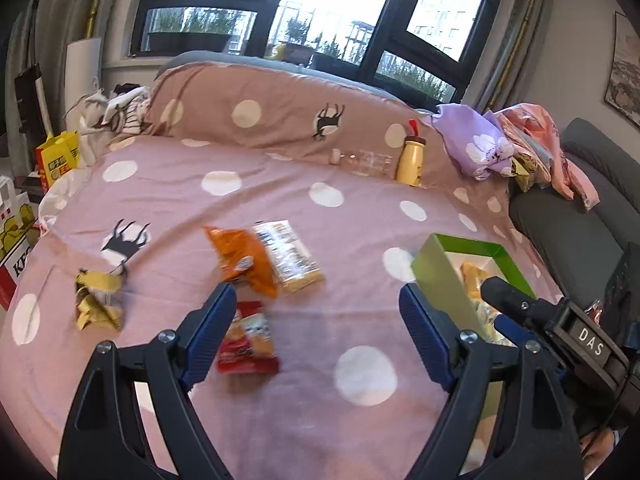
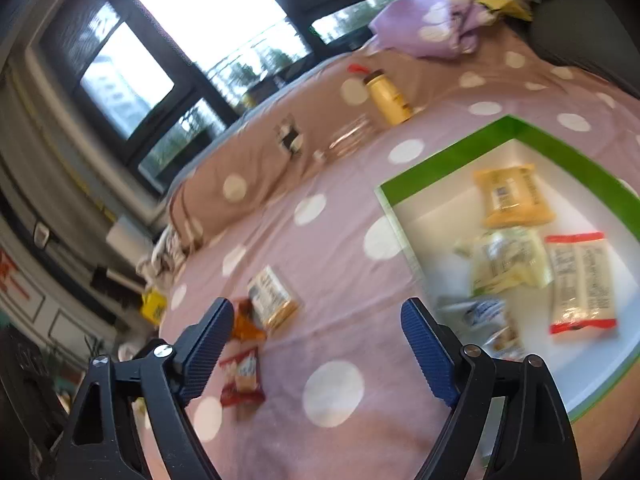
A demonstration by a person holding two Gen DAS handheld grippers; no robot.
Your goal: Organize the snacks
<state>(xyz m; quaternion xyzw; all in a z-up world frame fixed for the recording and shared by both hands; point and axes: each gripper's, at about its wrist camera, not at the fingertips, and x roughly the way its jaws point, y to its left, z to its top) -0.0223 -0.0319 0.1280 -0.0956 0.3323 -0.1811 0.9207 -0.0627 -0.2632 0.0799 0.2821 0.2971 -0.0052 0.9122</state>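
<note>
The left gripper [image 1: 316, 312] is hanging released and empty over the bed [image 1: 168, 200], its jaws spread wide above a red snack packet [image 1: 248, 338]. The right gripper [image 2: 318, 328] is also gaping, holding nothing, beside the green box [image 2: 452, 148] near the bed's right edge. An orange packet [image 1: 240, 258] and a pale packet [image 1: 288, 254] are lying touching mid-bed.
</note>
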